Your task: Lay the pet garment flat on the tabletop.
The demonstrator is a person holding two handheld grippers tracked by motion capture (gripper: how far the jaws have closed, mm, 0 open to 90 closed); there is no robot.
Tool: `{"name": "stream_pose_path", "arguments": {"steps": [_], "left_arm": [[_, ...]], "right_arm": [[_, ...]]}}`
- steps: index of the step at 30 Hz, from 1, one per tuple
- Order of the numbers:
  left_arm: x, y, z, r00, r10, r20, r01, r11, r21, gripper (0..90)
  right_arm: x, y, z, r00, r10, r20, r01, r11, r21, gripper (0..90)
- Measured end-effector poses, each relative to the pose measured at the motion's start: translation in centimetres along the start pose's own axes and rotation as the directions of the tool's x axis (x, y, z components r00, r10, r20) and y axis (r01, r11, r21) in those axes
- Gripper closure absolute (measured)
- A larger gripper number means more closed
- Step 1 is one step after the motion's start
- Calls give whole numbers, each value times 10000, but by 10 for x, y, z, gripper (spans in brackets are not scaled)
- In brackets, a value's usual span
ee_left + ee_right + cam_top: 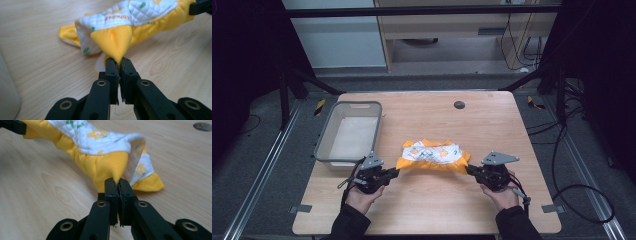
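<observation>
Now 2 grippers, left gripper (pixel 395 172) and right gripper (pixel 469 170), pinch cloth (pixel 433 156) edges.

wooden table (pixel 427 200) | grey floor (pixel 257 150) | pale cabinets (pixel 437 30) behind | dark sides

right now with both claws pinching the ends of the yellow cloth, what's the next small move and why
Probably lift both ends together and carry them toward the grey basket. The left claw and right claw are each shut on a corner of the yellow cloth, which sags bunched on the table between them, so raising both evenly should keep it from dragging.
</observation>
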State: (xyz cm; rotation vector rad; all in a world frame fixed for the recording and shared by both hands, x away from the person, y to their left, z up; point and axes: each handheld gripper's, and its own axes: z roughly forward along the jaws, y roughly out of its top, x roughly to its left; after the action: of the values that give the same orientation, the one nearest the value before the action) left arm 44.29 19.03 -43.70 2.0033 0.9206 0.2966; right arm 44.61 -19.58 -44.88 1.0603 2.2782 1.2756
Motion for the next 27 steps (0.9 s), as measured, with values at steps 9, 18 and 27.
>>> {"name": "stream_pose_path", "arguments": {"steps": [9,18,27], "left_arm": [[-7,-3,-10,9995,-195,265,173,9967,793,841],[4,-28,29,9953,406,-876,-240,9827,1834,602],[-5,-21,0,9879,571,-1443,-558,9984,134,413]], "right_arm": [[8,4,-27,9937,709,-872,-699,9974,147,865],[-1,-22,15,9986,151,513,-227,9884,1504,766],[3,-19,-8,9964,-135,837,133,9999,34,621]]}}
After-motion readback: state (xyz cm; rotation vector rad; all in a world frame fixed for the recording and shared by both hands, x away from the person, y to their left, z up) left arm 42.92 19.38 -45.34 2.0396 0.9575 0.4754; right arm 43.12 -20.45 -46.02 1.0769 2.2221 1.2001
